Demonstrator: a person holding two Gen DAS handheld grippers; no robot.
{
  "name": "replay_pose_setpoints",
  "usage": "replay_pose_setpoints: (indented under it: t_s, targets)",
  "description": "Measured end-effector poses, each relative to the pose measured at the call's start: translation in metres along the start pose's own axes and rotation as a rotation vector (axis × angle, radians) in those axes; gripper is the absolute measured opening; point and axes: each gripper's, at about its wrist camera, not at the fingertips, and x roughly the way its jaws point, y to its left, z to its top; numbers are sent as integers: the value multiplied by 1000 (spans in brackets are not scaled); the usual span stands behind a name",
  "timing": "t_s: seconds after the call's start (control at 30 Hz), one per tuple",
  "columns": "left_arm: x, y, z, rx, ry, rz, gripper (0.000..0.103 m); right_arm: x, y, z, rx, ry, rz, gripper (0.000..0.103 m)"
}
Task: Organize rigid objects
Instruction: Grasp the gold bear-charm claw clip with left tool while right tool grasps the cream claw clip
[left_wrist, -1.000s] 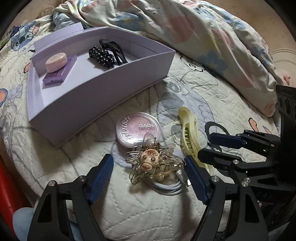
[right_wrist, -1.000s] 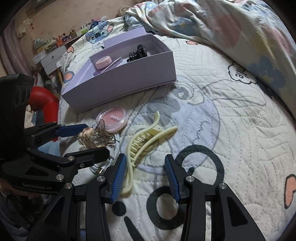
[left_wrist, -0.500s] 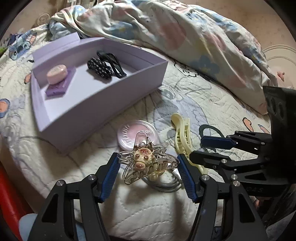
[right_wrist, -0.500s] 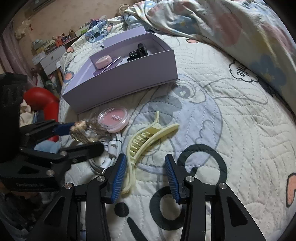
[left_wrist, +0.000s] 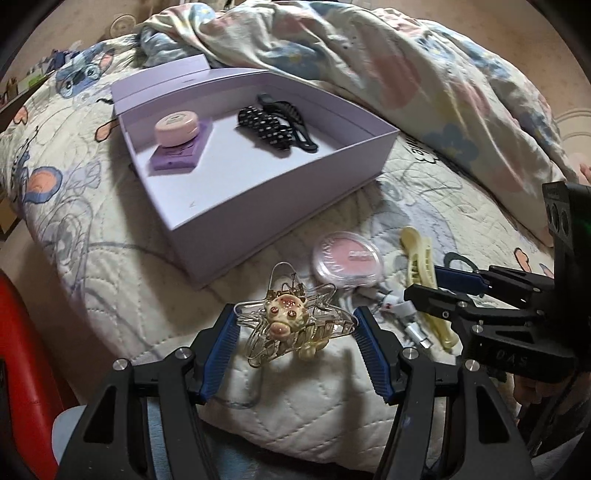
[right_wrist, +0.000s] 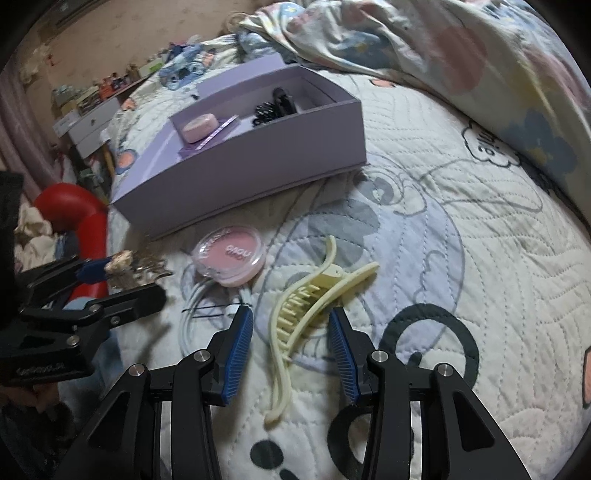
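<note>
The star hair clip (left_wrist: 291, 326) with the little face on it was lying on the bed a second ago, on top of the white cable (right_wrist: 192, 317). Now it is up off the quilt (left_wrist: 314, 384), and the purple box (left_wrist: 280, 195) looks closer and more in the middle of the left view. So the pick-up is done, and I think the next job is to carry the clip over to the box and drop it in.

The left hand-held gripper (left_wrist: 293, 330) is squeezed in on the star hair clip. One blue pad (left_wrist: 218, 354) presses on one side of the clip and the other pad presses on the other side, so the clip sits right between them.

The right hand-held gripper (right_wrist: 291, 347) is partly open and holds nothing. It hangs low over the yellow claw clip (right_wrist: 314, 299), which lies on the quilt between its two fingers. I cannot tell if the fingers touch it.

Inside the purple box there is already a pink round case (left_wrist: 177, 127) on a purple card (left_wrist: 181, 153), and two black hair clips (left_wrist: 277, 125) beside them. Just in front of the purple box, on the quilt, lies the pink makeup case (right_wrist: 231, 256), with the white cable and the yellow claw clip next to it. These three are not in the box yet
</note>
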Motion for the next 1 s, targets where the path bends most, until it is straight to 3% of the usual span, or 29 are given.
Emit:
replay_pose_setpoints:
  t_s: [0.07,0.17,0.53,0.67,0.77,1.0]
  targets:
    - [2,3,-1,-11,2,2,63,4,-1,1,17,6,-4,42]
    - [6,6,-3,-20,4,-1,63,7,-1,3,20,6,-29,30]
    - [23,4,-5,10,6,34,63,3,-2,1,13,-4,-15,23]
    - [20,6,-4,3,-8,43,44,-3,3,0,-16,-18,-6,21]
    - [18,13,-2,-31,-7,22,36,-7,5,1,-23,-28,6,20]
    - [8,19,-4,-56,-34,-7,36,-14,9,3,-25,-46,37,20]
